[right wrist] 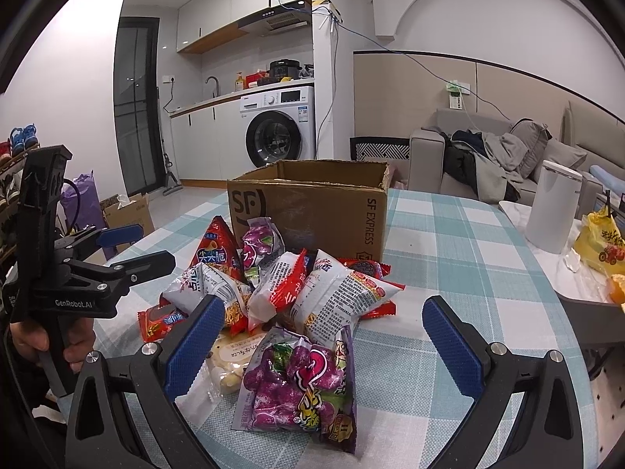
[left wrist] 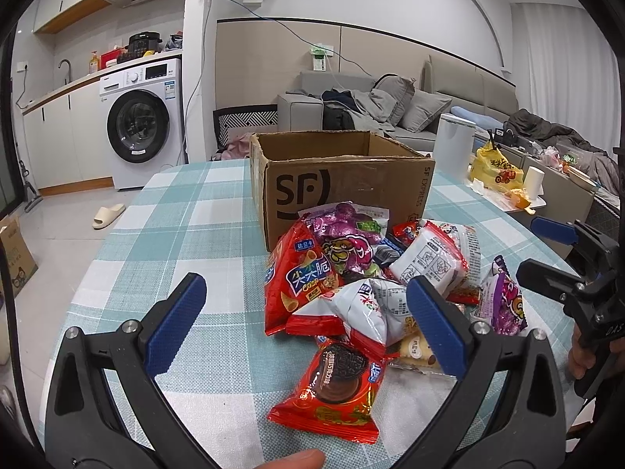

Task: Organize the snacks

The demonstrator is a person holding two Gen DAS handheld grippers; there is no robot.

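Left wrist view: we are holding both the left gripper (left wrist: 304,312) and right gripper (right wrist: 324,332) wide open and empty above heaped snack packets (left wrist: 371,273), risking slippery wrappers sliding from the pile.

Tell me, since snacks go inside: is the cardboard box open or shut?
Open: the SF Express cardboard box stands upright, top flaps raised.

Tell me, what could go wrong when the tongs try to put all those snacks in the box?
The snack pile is overlapping, so either open pair of tongs, left or right, might pinch two packets or drag neighbours along. The puffy purple bag could pop or get crushed if squeezed hard. The cardboard box has tall walls, so a low carry may bump its rim and drop the packet.
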